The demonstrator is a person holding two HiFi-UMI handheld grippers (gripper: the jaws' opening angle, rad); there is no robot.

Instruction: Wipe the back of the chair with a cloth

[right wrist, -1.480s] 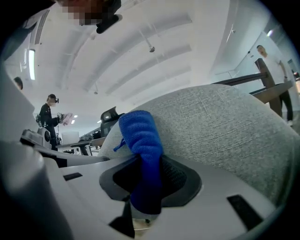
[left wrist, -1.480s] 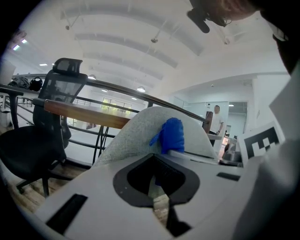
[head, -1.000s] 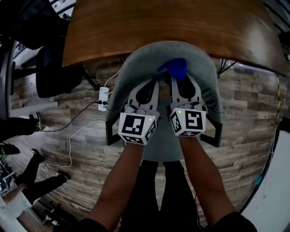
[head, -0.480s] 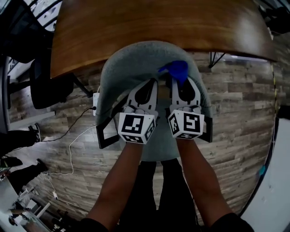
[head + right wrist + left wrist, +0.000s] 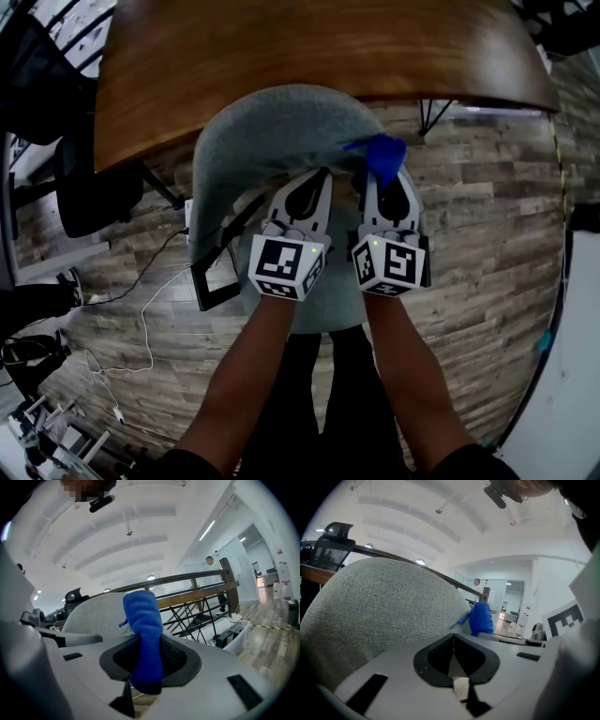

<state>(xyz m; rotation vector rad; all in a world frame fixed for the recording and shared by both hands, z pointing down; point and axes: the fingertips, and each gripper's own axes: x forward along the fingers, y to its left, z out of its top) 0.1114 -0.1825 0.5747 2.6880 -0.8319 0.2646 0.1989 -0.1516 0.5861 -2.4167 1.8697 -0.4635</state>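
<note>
Wood-plank floor [image 5: 487,244] spreads under me, and a curved wooden table [image 5: 309,56] sits beyond both grippers. Between the table and me is the chair [image 5: 272,131], its rounded back covered in a grey woven fabric, with a black armrest [image 5: 216,281] down to the left of my left gripper.

My right gripper [image 5: 384,183] is clamped on the cloth [image 5: 380,155]. It's bright blue with a fine looped weave, bunched into a fat roll that stands straight up out of the jaws, with a small corner poking out to the left. It sits at the right end of the chair's top edge, and I can't tell whether it presses on the fabric.

My left gripper [image 5: 322,176] is just beside the right one. Its jaws are together with nothing between them, and the grey chair back rises right ahead of them.

Past the cloth, the right gripper view shows a wood-topped railing [image 5: 197,597] under a white ceiling [image 5: 140,527]. Off to my left, a white cable [image 5: 150,309] trails across the floor near a black office chair [image 5: 89,187].
</note>
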